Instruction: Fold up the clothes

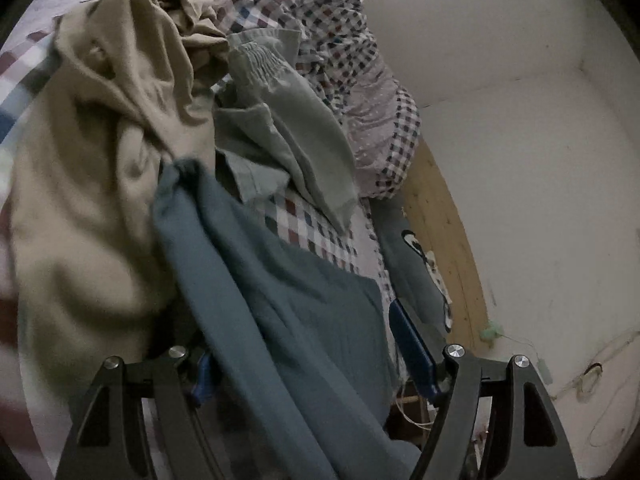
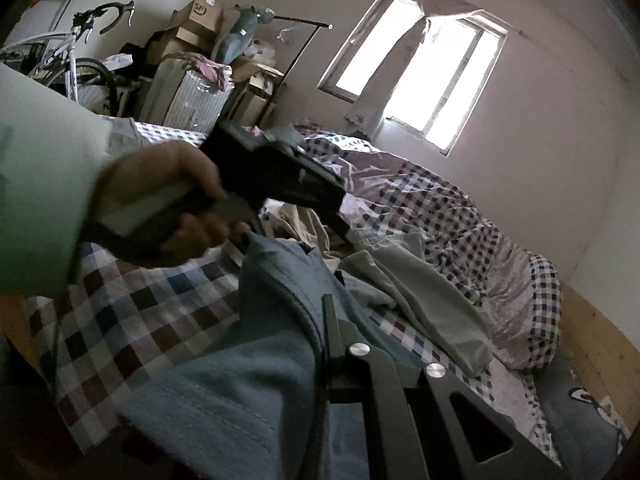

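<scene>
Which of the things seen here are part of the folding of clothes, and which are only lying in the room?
Part of the job:
blue garment, pinched in the shut right gripper
beige garment
grey-green garment
left gripper, open

Only lying about:
checked bedding
bicycle
cardboard boxes
window

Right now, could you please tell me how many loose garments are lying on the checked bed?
3 visible: a crumpled beige garment at left, a pale green garment in the middle, a blue-grey garment draped nearest the grippers. Others may be hidden underneath.
</scene>
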Demonstrator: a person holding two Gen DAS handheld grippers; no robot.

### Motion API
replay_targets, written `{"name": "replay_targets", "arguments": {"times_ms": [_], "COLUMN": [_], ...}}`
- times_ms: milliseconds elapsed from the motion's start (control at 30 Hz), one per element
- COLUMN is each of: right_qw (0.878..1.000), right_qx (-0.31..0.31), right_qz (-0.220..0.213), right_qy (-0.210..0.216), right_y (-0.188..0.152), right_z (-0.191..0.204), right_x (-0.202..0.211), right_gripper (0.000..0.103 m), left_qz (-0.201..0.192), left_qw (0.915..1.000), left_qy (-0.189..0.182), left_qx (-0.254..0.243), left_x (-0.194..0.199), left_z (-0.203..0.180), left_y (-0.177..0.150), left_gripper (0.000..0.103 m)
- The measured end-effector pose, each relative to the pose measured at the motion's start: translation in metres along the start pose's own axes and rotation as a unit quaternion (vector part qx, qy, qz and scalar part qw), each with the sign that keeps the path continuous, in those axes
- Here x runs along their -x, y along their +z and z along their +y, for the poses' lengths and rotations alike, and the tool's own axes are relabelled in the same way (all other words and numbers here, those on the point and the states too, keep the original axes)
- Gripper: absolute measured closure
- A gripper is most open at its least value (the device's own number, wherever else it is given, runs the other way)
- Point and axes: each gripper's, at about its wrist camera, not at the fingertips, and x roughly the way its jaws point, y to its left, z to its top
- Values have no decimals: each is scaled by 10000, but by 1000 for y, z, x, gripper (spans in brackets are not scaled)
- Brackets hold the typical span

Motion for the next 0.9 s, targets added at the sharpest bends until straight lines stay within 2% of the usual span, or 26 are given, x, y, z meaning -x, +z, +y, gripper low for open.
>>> {"name": "replay_targets", "arguments": {"times_ms": [133, 233, 333, 400, 533, 667, 900], "right_qw": [10000, 10000, 9998, 9997, 9989, 9978, 9956], "right_qx": [-28, -9, 0, 70, 117, 5, -282], "right_qz": [-46, -30, 40, 100, 306, 456, 263], "right_qy": [25, 63, 170, 222, 347, 487, 858], "right_y": [0, -2, -4, -6, -10, -8, 22], "right_z": [-2, 0, 8, 15, 26, 31, 46], "right_x": [6, 9, 12, 13, 13, 16, 38], "right_gripper": [101, 101, 101, 101, 101, 101, 101], "left_qz": [54, 148, 238, 263, 128, -119, -389], "left_qw": [9999, 9993, 9987, 9985, 9991, 9998, 9987], "left_qy": [150, 333, 447, 468, 344, 105, -201], "left_qx": [-19, -50, -33, 95, 190, 137, -245], "left_x": [-11, -21, -29, -32, -23, 3, 65], "left_z": [10, 18, 25, 31, 31, 15, -38], "left_y": [18, 28, 33, 35, 35, 36, 34], "left_gripper": [29, 40, 66, 95, 98, 100, 100]}}
